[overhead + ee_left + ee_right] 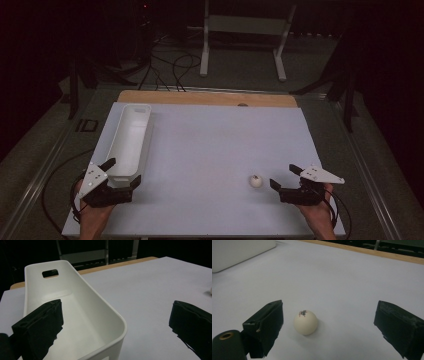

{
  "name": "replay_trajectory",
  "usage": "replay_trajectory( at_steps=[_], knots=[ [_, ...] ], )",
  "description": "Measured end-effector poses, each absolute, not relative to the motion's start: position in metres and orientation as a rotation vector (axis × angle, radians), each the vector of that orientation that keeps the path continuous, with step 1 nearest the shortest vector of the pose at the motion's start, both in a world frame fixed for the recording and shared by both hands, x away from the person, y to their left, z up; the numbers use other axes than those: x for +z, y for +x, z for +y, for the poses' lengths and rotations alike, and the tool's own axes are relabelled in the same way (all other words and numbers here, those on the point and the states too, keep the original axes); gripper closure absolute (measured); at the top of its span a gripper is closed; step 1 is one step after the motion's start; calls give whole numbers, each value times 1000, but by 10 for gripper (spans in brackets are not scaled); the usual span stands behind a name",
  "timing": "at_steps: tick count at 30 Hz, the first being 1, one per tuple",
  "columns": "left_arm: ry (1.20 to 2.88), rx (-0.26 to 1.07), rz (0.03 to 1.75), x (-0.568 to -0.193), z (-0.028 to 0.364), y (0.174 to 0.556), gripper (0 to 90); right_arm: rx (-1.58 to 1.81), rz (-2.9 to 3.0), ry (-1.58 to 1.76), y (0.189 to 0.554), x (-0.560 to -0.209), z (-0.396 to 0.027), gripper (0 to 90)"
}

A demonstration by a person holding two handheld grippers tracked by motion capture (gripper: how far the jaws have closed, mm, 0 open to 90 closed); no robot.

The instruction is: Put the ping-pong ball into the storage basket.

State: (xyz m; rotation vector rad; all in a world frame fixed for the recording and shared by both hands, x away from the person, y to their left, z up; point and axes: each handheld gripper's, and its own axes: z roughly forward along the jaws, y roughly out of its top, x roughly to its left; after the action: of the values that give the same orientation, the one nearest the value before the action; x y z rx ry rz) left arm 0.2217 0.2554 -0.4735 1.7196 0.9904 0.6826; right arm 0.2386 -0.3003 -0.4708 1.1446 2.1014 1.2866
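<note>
Here, a small white ball (256,181) with a printed mark on top is seen resting on the white surface (210,150), near the front edge on the right side. The right gripper (287,176) is held just beside it, its jaws spread wide; in the right gripper view the ball (305,322) lies between them, closer to the left-hand jaw and touched by neither. The left gripper (122,171) is also wide apart and holds nothing, with one jaw over the near end of a long white bin (129,140) and the other outside its wall.

The ball is judged to be very light, hollow and stiff, like a table-tennis ball, so it would be expected to roll at the slightest nudge and to squirt out of a lopsided pinch. It is best taken across its widest middle, with the jaws centred on it and closed gently. The bin (82,305) appears rigid plastic with handle slots.
</note>
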Motion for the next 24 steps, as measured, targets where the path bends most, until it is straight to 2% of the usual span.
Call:
replay_trajectory(
  at_steps=[24],
  knots=[
    [1737, 674, 991, -475, 253, 223, 0, 1258, 2191, 1150, 260, -453, -292, 85]
  ],
)
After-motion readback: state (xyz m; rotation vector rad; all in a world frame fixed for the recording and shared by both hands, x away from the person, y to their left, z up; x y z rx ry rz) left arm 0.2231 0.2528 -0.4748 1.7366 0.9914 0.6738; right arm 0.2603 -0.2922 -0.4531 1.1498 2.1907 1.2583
